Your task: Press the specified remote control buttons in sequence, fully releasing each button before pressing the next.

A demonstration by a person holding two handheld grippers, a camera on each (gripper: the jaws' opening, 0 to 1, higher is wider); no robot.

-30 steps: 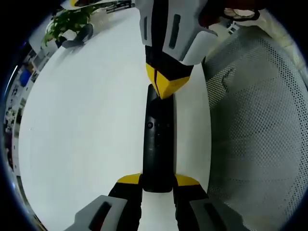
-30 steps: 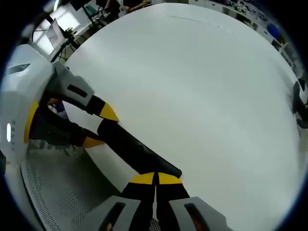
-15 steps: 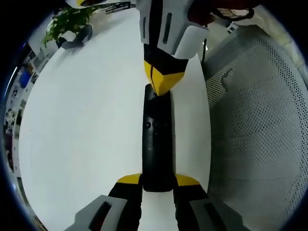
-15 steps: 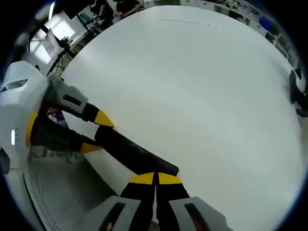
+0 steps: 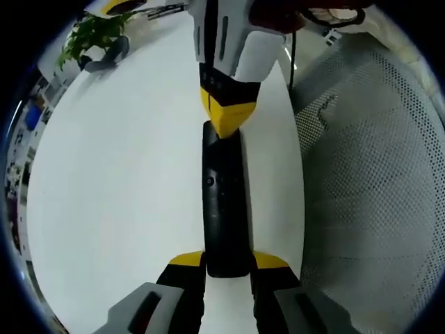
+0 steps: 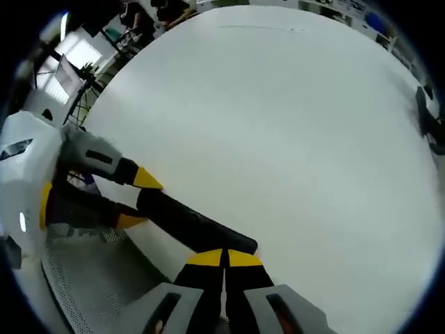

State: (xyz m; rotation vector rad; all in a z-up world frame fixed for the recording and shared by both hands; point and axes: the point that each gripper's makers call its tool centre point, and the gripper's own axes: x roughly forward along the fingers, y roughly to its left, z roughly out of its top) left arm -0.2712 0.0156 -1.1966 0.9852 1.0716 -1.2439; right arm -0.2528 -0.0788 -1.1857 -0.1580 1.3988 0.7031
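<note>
Left gripper (image 5: 226, 261) clamped on the near end of the black remote control (image 5: 224, 202), one yellow-tipped jaw on each side. Remote runs straight ahead of it along the table (image 5: 118, 188), lying on the white top close to the edge. Small round button (image 5: 209, 181) visible partway up the remote face.

Right gripper (image 5: 226, 118) pressed together, yellow tips meeting with no gap, point resting on the far end of the remote. In the right gripper view, the same closed tips (image 6: 224, 259) sit on the rounded end of the remote (image 6: 195, 224), with the left gripper (image 6: 132, 198) holding the other end ahead and to the left.

Table surface plain white, matte, bare around the remote. Right of the left gripper, past the table edge, a grey perforated mesh panel (image 5: 375, 202). Far ahead-left of it, a green plant (image 5: 94, 31) and a grey object (image 5: 108, 57) at the table's far edge. Red and white cabling (image 5: 334, 17) behind the right gripper. Ahead of the right gripper beyond the table, bright windows (image 6: 76, 59) and cluttered room background, too blurred to resolve.
</note>
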